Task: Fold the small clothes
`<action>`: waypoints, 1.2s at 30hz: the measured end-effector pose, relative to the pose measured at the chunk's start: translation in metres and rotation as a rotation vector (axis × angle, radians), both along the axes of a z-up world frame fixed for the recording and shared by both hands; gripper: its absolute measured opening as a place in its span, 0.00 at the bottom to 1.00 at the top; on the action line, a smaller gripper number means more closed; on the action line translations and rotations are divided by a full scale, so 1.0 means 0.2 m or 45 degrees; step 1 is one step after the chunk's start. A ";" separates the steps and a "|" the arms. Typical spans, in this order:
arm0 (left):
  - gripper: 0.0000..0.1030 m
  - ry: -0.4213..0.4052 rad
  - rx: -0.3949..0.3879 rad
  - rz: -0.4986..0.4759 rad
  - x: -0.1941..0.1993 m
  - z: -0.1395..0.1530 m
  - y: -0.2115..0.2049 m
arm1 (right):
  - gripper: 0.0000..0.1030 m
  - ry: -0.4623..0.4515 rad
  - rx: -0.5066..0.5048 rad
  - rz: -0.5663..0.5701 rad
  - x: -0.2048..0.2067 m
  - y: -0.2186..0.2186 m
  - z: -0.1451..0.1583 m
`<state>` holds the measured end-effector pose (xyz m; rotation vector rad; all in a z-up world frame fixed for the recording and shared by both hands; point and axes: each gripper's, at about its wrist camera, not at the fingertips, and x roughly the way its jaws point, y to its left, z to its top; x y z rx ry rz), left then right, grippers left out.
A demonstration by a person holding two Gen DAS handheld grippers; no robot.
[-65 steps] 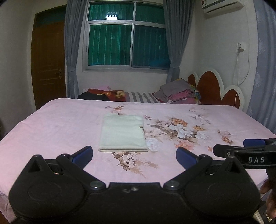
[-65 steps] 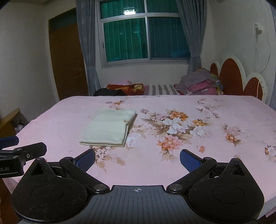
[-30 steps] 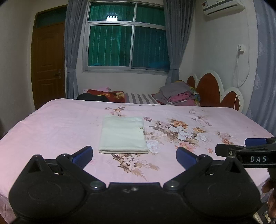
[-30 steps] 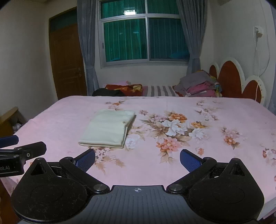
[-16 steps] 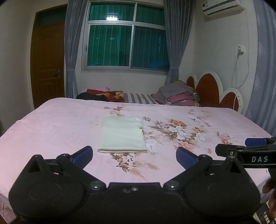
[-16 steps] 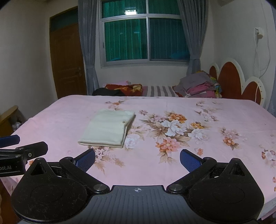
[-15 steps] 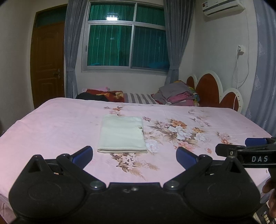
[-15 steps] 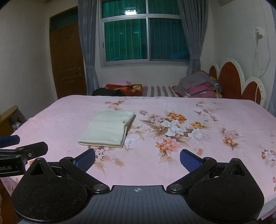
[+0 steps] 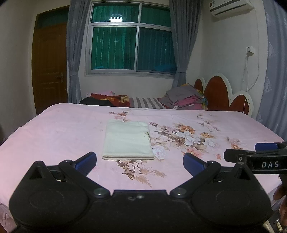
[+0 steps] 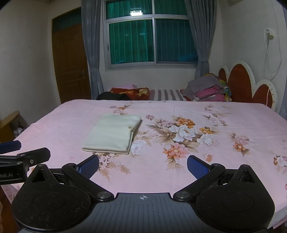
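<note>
On the pink flowered bedsheet (image 9: 53,129), left of its flower print, a folded cream cloth (image 9: 127,141) lies flat. Left gripper (image 9: 140,162) and right gripper (image 10: 143,165) hover near the bed's front edge, both spread wide, empty, clear of the cloth. Left view alone shows an air conditioner (image 9: 227,6) and a hand's edge (image 9: 279,193); right view alone shows a wooden box (image 10: 9,125) beside the bed. Legible lettering: "DAS" on the right gripper's side; "bot.AI" on the left gripper's.
</note>
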<state>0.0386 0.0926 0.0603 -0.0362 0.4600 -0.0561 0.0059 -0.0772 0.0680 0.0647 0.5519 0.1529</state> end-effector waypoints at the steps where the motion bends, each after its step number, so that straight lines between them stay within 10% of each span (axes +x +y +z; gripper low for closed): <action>1: 1.00 0.000 -0.001 0.000 0.00 0.00 0.00 | 1.00 0.001 0.001 0.000 0.00 0.00 0.00; 36: 0.97 -0.017 0.019 -0.022 0.01 0.02 0.05 | 1.00 -0.021 -0.003 0.006 -0.01 0.01 0.03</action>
